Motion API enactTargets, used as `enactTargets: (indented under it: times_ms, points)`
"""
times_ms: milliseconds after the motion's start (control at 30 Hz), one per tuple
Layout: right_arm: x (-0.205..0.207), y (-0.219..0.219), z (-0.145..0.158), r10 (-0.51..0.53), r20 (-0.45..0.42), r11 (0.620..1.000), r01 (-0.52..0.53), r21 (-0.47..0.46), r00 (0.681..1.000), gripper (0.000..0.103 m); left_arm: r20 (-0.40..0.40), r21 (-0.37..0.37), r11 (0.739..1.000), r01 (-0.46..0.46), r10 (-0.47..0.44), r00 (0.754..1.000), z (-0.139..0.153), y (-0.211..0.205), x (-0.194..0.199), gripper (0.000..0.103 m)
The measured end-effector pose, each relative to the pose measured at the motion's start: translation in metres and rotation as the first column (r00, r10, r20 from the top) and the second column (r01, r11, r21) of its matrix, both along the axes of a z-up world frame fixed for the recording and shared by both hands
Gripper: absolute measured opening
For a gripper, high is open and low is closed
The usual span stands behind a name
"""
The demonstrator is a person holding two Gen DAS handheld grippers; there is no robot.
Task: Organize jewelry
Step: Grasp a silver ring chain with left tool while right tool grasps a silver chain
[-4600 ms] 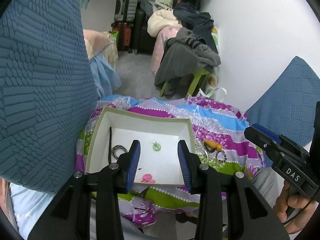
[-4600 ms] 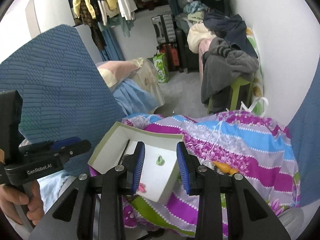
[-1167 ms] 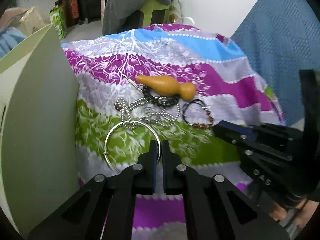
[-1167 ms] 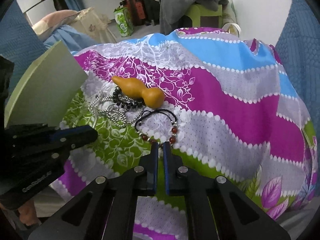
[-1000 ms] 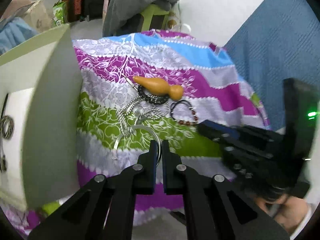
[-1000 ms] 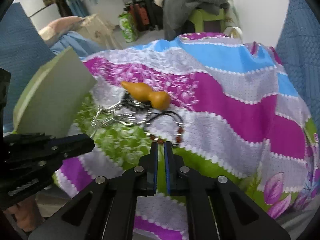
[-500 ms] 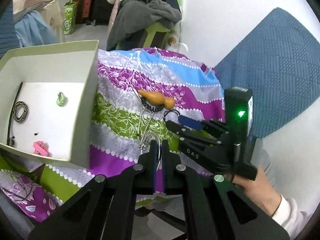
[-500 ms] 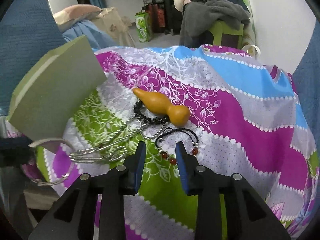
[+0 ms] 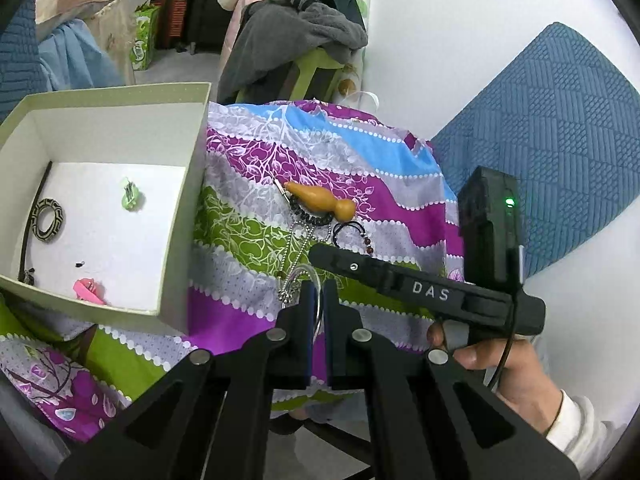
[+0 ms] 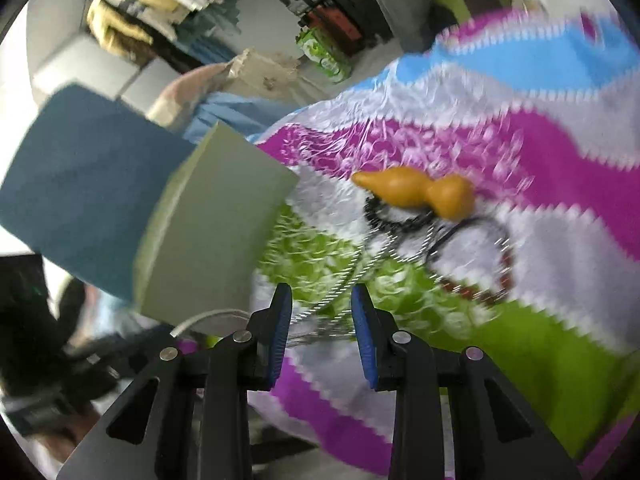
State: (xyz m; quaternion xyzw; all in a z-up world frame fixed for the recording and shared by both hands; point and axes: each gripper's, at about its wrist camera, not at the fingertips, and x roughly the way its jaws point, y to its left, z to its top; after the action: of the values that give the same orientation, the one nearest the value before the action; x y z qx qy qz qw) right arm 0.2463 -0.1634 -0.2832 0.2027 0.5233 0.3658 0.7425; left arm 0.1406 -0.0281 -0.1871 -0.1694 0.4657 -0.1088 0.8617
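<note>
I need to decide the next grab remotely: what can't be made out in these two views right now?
- Left wrist view: the right hand-held gripper body hides part of the beaded bracelet.
- Left wrist view: the silver ring runs between the left hand-held gripper pads; its lower half is hidden.
- Right wrist view: motion blur smears the chains.
</note>
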Motion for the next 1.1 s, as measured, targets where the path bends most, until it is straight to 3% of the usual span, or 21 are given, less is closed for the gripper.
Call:
enactTargets:
  times_ms: [433,567,633,733,933,1100]
  points:
    - [0.012,0.004,-0.031,0.002,-0.261,0.985,0.044,0.169,0.965,0.031,0.028,-0.015,1.000,0.003,-0.002,1.000,0.009,0.002,-0.005,0.004]
    - [0.014,0.010,-0.036,0.009,-0.279,0.984,0.041,0.173,0.960,0.031,0.038,-0.019,1.000,0.009,-0.008,0.999,0.012,0.000,-0.008,0.004]
    - [0.016,0.013,-0.037,0.007,-0.279,0.984,0.043,0.175,0.960,0.022,0.041,-0.021,1.000,0.008,-0.007,0.999,0.012,0.000,-0.009,0.004]
    - [0.018,0.019,-0.031,0.004,-0.234,0.989,0.031,0.146,0.972,0.006,0.041,-0.018,1.000,0.002,-0.002,0.999,0.013,0.001,-0.011,0.004]
    - [0.014,0.016,0.013,-0.016,-0.072,0.989,0.027,0.148,0.997,0.003,0.033,-0.012,1.000,-0.019,0.020,0.999,0.012,0.010,-0.012,0.004]
    - [0.005,-0.001,0.059,-0.087,0.060,0.983,0.076,0.166,0.994,0.003,0.046,0.001,1.000,-0.028,0.027,0.999,0.019,0.014,-0.010,0.004]
